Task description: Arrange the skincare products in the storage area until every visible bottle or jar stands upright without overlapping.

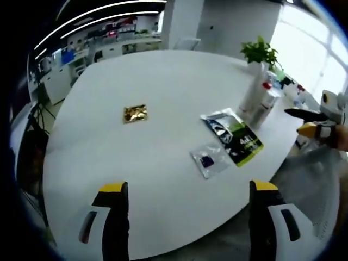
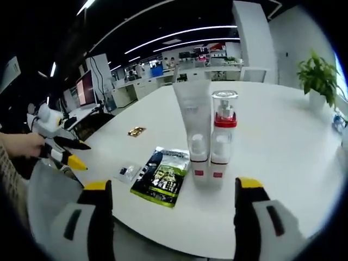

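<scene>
A white tube [image 2: 194, 130] and a red-collared pump bottle [image 2: 222, 136] stand upright, side by side, near the edge of the white worktop [image 2: 283, 147]. Just beside them lie a green-and-black sachet [image 2: 162, 176], a small clear packet [image 2: 127, 172] and, farther off, a gold packet [image 2: 136, 131]. The right gripper [image 2: 171, 217] and left gripper [image 1: 187, 217] both hold their jaws wide apart, gripping nothing

No lettering can be read — all too blurred.

We see a white table [image 2: 283, 163], a gold packet [image 1: 135, 113], a green and black bag [image 2: 162, 176], and a bottle [image 2: 223, 136] with red bands.
</scene>
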{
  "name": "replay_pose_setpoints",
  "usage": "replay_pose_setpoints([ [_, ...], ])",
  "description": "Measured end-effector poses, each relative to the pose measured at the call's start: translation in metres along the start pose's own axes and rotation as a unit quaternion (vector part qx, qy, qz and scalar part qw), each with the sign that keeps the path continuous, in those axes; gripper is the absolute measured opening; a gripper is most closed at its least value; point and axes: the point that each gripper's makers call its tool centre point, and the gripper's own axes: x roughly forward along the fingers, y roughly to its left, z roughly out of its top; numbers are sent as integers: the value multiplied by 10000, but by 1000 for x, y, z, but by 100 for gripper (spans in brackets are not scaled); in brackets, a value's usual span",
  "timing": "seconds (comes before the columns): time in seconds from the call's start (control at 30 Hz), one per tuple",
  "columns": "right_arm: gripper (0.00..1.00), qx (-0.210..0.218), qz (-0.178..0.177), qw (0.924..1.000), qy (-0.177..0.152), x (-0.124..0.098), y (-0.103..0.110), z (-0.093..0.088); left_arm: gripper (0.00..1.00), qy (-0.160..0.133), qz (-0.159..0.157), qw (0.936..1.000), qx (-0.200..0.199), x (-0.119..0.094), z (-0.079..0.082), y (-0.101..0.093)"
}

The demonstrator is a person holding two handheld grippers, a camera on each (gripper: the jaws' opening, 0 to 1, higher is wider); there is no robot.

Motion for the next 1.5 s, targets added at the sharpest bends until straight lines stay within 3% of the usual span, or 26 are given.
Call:
replay_pose_setpoints([
  [0.4, 91, 65, -117, 9999, 96, 1, -5, -4, 88, 30, 231, 9997, 94, 34, 37, 33],
  [1.03, 88, 329, -372, 9986, 178, 2, -17, -9, 80, 376, 379, 9979, 370, 95, 74, 71],
  [1.5, 86, 418, -519, 9975, 254, 3, -23, -12, 72, 423, 501, 9977, 193, 121, 95, 98],
])
